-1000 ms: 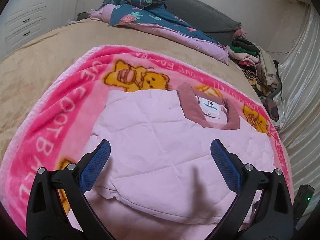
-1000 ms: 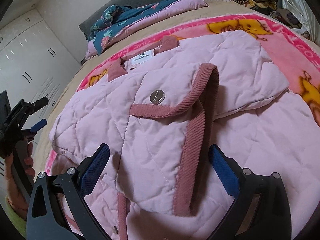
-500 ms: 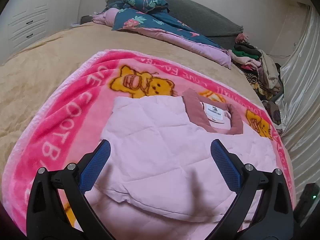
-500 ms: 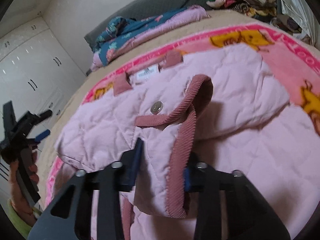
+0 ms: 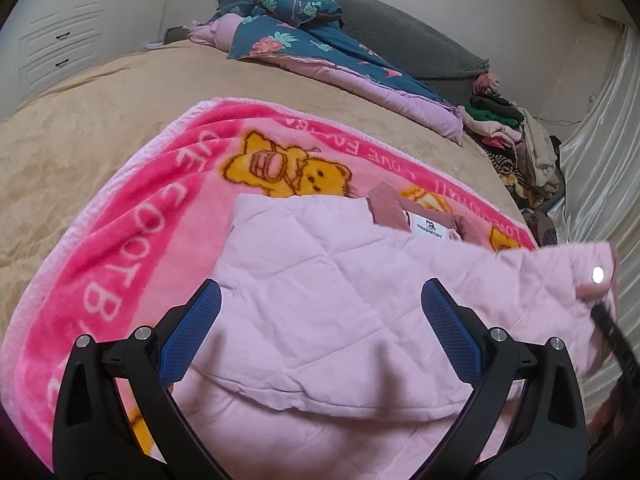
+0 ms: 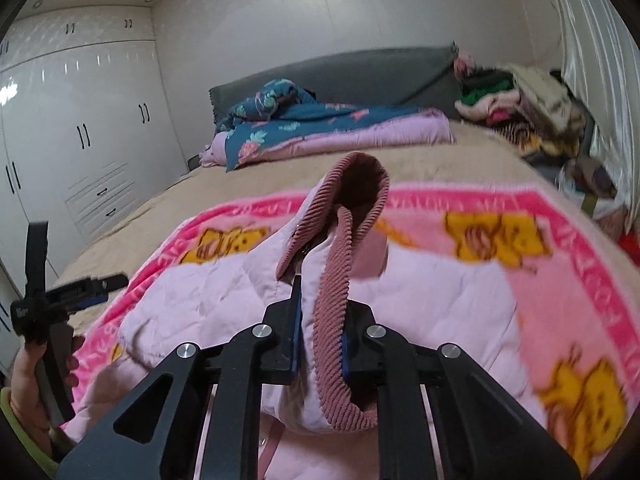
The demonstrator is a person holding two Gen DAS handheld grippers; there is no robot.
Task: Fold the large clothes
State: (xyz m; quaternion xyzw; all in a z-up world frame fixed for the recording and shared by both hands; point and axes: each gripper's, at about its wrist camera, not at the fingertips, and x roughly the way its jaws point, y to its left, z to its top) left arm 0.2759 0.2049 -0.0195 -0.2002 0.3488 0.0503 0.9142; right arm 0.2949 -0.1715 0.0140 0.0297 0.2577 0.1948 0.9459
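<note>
Risk of slip: the right gripper (image 6: 320, 344) is seen pinching only a narrow bite of the pink quilted jacket (image 5: 344, 304), at the ribbed corduroy cuff (image 6: 352, 240) of its sleeve; the padded cloth could be pulled out of the pads if the sleeve is swung across quickly, since the weight of the garment hangs below the hold.
Risk of drag: the jacket body could be tugged along with the raised sleeve, and the fold already laid on the near left side could be disturbed, because nothing is pressing the body down.
Risk of snag: the fleece blanket (image 5: 132, 240) under the jacket could be rucked if the cloth is dragged rather than lifted clear.
Risk of misfold: the sleeve is bunched and looped above the pads, so a twisted or lumpy fold is judged likely unless it is laid out flat.
Right gripper pose: held above the jacket on its right side, aimed shallowly downward toward the far headboard (image 6: 360, 72); the pads are pressed tight on the cuff and lining, having just been closing onto them.
Left gripper pose: the left gripper (image 5: 320, 332) is hovering over the near left part of the jacket, tilted downward; its blue pads (image 5: 192, 332) are spread wide with nothing between them but the cloth below, untouched as far as can be told.
Jacket place: spread on the pink bear blanket on the bed (image 5: 100, 112), collar and label toward the far side.
</note>
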